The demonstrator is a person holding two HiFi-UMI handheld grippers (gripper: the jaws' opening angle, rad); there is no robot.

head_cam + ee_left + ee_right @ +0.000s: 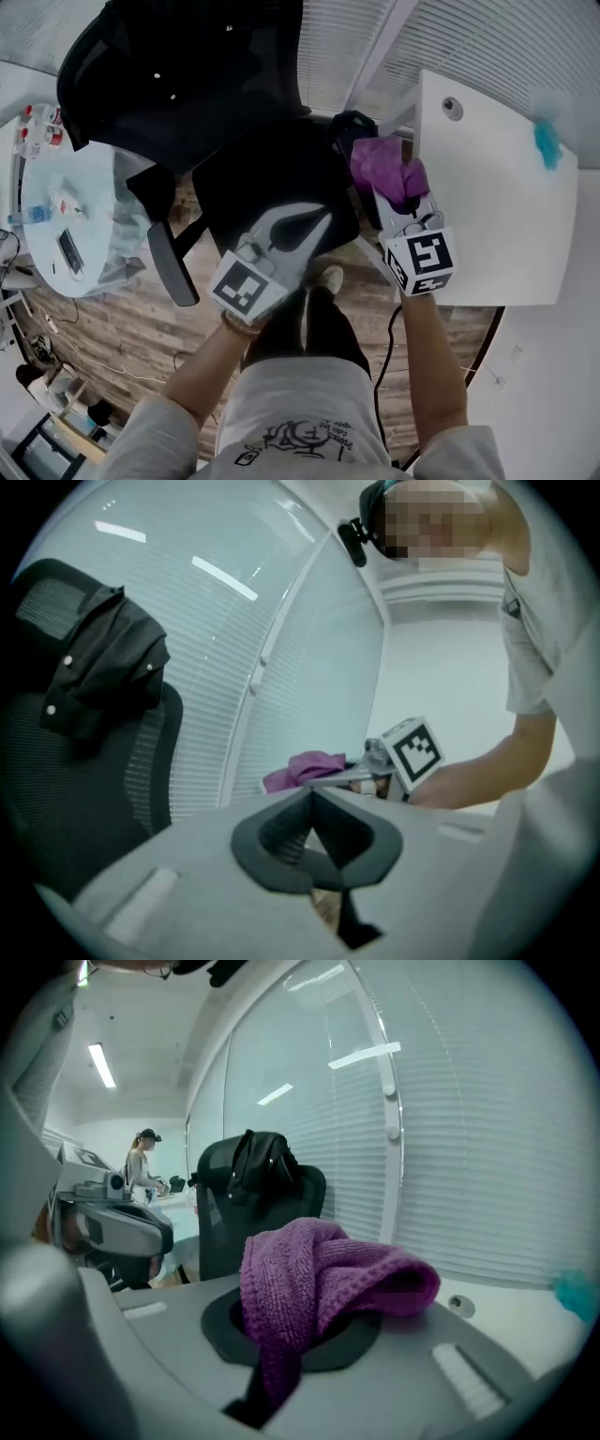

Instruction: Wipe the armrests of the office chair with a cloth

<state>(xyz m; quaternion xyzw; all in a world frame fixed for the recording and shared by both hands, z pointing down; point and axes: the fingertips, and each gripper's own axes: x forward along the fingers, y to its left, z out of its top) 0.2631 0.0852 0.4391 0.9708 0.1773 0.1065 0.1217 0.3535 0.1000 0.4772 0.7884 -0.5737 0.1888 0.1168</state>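
Office chair (262,178): standing in front of the person.
Right gripper (300,1335): pinching a purple cloth (319,1274), hovering beside the chair's armrest (352,125).
Left gripper (314,841): pressing together, carrying nothing.
Cloth: likely handling soft, light, floppy — gripping a bunched fold is suiting it.

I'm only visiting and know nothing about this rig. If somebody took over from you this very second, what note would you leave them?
Left gripper: jaws together, empty, over the seat of the black office chair.
Right gripper: shut on the purple knitted cloth, held at the chair's side next to the white desk.
One black padded armrest is in plain view with no cloth on it; the other is hard to make out.
Done: cloth in hand. Left: wipe both armrests; I see no wiping contact.
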